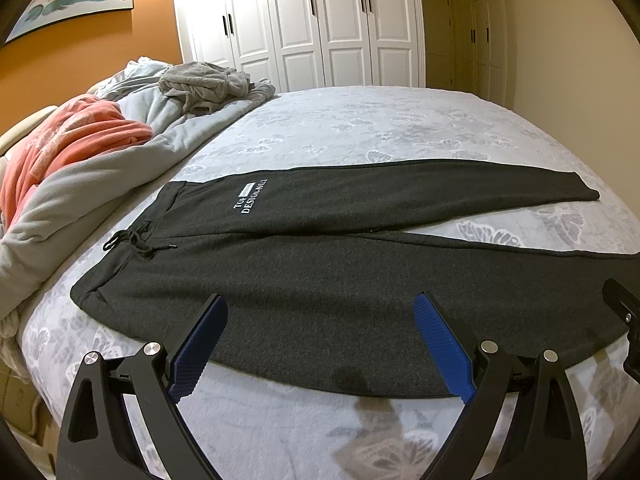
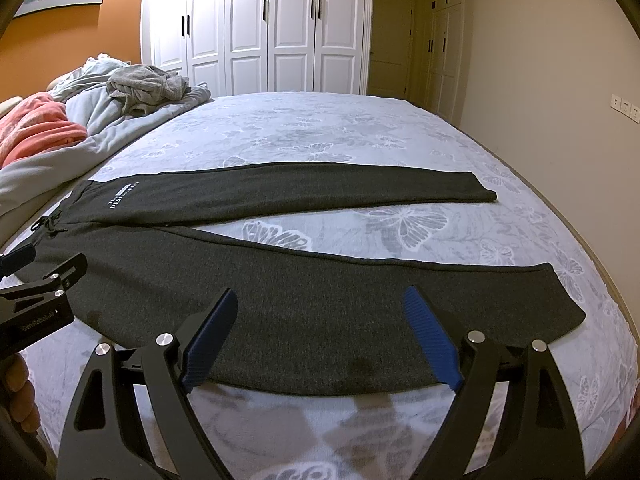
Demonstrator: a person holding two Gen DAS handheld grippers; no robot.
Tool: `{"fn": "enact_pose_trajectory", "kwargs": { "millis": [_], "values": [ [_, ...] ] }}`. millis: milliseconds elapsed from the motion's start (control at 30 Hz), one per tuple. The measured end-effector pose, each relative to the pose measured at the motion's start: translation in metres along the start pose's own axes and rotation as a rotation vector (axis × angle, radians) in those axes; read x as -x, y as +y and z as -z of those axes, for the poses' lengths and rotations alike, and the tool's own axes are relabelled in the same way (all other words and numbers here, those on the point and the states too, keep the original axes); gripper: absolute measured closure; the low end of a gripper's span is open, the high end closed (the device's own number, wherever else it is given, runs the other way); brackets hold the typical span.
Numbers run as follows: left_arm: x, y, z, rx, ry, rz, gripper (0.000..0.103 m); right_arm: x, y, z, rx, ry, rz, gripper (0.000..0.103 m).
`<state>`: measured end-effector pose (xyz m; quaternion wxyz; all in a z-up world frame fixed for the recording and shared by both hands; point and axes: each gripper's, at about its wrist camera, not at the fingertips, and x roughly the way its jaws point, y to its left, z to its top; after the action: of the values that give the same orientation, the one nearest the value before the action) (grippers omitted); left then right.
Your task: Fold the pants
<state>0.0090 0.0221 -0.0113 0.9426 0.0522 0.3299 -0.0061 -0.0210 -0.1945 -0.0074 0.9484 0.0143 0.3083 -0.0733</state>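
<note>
Dark grey pants (image 1: pixel 320 280) lie flat on the bed, waistband and drawstring (image 1: pixel 136 242) at the left, legs spread in a V to the right, white lettering on the far leg. They also show in the right wrist view (image 2: pixel 320 312). My left gripper (image 1: pixel 320 304) is open, above the near leg's front edge close to the waist. My right gripper (image 2: pixel 320 300) is open above the near leg further toward the cuff (image 2: pixel 560 300). The left gripper shows at the left edge of the right wrist view (image 2: pixel 44 276). Neither holds anything.
The bed has a grey butterfly-print sheet (image 1: pixel 380 128). A bunched grey duvet (image 1: pixel 120 160), an orange blanket (image 1: pixel 72 136) and a crumpled grey garment (image 1: pixel 204 80) lie at the left. White wardrobe doors (image 1: pixel 300 20) stand behind the bed.
</note>
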Motion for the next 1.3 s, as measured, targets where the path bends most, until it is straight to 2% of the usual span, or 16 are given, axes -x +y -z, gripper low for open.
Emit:
{"fn": "enact_pose_trajectory", "kwargs": {
  "millis": [933,1067,1200,1267,1300],
  "values": [
    [-0.001,-0.001,0.000,-0.003,0.003,0.000,0.011,0.000,0.000,0.001,0.002,0.001,-0.001,0.020],
    [-0.006,0.005,-0.003,0.002,0.036,0.029,0.011,-0.003,-0.002,-0.001,0.010,0.010,-0.002,0.019],
    [-0.023,0.036,-0.033,0.035,0.145,0.114,0.011,-0.020,-0.030,-0.025,0.019,0.053,-0.005,0.014],
    [-0.037,0.072,-0.062,0.095,0.153,0.144,0.011,-0.036,-0.059,-0.047,-0.010,0.073,0.004,0.011],
    [-0.050,0.099,-0.081,0.128,0.150,0.122,0.011,-0.050,-0.079,-0.061,-0.025,0.085,0.024,0.009]
  ]
}}
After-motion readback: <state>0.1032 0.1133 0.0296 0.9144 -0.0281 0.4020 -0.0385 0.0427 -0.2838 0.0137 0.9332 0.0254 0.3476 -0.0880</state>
